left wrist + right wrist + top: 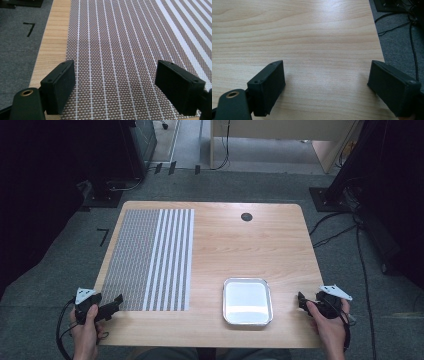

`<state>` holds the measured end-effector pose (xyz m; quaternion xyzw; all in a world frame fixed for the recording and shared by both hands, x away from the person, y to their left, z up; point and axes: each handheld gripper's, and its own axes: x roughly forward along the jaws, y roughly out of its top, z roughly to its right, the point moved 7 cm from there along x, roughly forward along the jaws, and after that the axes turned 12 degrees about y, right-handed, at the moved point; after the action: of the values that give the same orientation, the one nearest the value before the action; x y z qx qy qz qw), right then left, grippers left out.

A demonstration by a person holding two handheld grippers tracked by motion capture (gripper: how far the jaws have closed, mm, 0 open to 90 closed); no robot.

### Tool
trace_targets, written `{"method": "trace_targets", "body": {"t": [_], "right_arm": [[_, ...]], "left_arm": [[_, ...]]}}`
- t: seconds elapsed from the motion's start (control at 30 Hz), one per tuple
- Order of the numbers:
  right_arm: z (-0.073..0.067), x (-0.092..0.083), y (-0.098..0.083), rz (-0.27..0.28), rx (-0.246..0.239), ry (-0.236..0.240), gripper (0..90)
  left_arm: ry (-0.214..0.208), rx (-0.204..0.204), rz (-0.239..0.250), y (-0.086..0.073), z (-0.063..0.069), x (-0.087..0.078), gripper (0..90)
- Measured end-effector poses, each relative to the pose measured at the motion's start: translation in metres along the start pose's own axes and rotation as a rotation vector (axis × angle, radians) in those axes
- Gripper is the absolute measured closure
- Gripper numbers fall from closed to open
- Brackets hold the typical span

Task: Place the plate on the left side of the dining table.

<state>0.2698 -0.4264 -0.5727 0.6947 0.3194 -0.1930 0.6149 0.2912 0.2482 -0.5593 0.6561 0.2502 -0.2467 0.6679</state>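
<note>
A shallow rectangular metal tray (247, 301) with rounded corners and a bright, bare floor sits on the light wooden table (235, 245) near its front edge, right of centre, just beside the woven placemat (150, 257) (fine grey weave, with broad white stripes along its right side) that covers the table's left part. The left gripper (111, 306) hovers at the placemat's near left corner with its jaws spread wide and nothing between them. The right gripper (306, 303) is held at the table's front right edge, jaws likewise wide apart over bare wood, with open tabletop between it and the tray.
</note>
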Motion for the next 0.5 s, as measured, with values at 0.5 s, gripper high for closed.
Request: {"method": "trace_targets", "body": {"t": [0.5], "right_arm": [[-0.0009, -0.0012, 0.0038, 0.022, 0.025, 0.008, 14.5]], "left_arm": [[0.039, -0.035, 0.017, 0.0038, -0.0024, -0.0030, 16.6]]}}
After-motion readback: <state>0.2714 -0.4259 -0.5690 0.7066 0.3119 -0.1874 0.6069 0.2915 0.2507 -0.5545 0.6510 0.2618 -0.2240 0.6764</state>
